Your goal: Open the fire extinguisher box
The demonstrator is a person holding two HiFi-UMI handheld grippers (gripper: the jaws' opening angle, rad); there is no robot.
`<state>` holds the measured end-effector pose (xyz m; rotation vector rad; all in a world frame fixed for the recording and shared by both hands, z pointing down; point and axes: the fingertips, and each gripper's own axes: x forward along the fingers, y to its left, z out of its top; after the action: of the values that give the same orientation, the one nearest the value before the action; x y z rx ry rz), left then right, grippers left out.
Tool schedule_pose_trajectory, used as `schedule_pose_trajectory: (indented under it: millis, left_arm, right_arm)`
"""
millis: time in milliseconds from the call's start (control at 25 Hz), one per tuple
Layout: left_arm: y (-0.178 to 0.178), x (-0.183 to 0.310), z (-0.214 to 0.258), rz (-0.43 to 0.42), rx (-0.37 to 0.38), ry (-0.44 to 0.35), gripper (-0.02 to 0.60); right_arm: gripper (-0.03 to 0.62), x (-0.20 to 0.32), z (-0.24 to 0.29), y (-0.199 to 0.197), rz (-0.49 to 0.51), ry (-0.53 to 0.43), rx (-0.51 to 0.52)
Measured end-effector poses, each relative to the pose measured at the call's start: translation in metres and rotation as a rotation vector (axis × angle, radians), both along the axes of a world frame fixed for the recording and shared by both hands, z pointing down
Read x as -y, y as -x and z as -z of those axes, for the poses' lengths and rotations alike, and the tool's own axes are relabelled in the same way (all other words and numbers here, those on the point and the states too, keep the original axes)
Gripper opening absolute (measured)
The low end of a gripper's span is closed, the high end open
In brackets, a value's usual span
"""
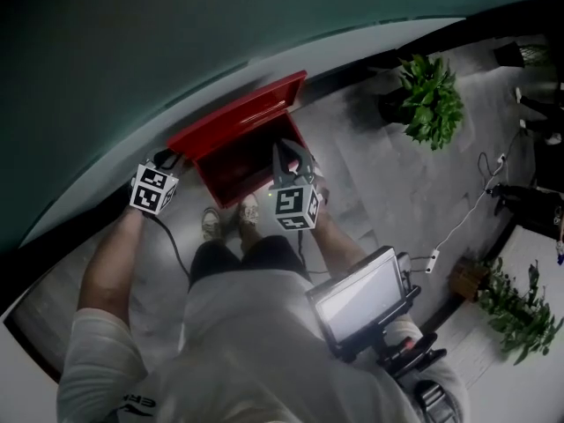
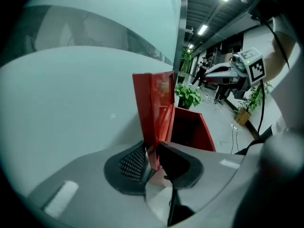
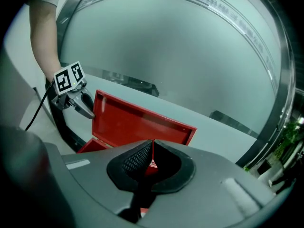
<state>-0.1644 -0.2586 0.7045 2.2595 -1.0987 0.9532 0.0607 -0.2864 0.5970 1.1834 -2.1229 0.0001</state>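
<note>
1. The box (image 1: 238,170) sits on the floor (image 1: 370,170) against the glass wall (image 1: 176,42), just beyond the person's feet (image 1: 225,221). Its long axis runs left to right along the wall.
2. Its lid (image 1: 240,115) is raised on a hinge along the far long side. It stands close to upright with the wall just behind it, so the opening looks nearly done.
3. The left claw (image 2: 153,148) is clenched on the lid's left edge, and the thin red panel runs straight down between its two pads.
4. The right claw (image 3: 152,148) is clenched with its tips together. Red shows through the slit below them, but I cannot tell whether it nips anything. It hangs over the right part of the box's open mouth and points far, toward the lid's inner face.
5. The relation that matters is that the lid rises straight ahead of the left claw, so the left hand is the one placed to move it. Any further swing would go far, around the hinge line, and there seems little room before the wall.
6. What shows of the box's inside is bare red wall and a dark bottom. No extinguisher is visible, though the depths are in shadow.
7. If it is let go short of its balance point, the lid could drop back toward the near side.
</note>
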Motion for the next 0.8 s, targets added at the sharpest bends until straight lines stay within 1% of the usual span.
schedule_pose_trajectory:
  millis: [400,640,800]
  left_arm:
    - [0.011,0.015,-0.006,0.099,-0.029,0.067,0.081]
    - [0.013,0.022,-0.010,0.149,-0.035,0.088,0.085]
    - [0.014,0.023,-0.011,0.167,-0.035,0.096,0.088]
  right_arm:
    - [0.020,0.005,-0.001,-0.007,0.005,0.003,0.011]
    - [0.020,0.006,-0.005,-0.016,-0.004,0.008,0.007]
    - [0.020,0.006,-0.004,-0.019,-0.007,0.008,0.008]
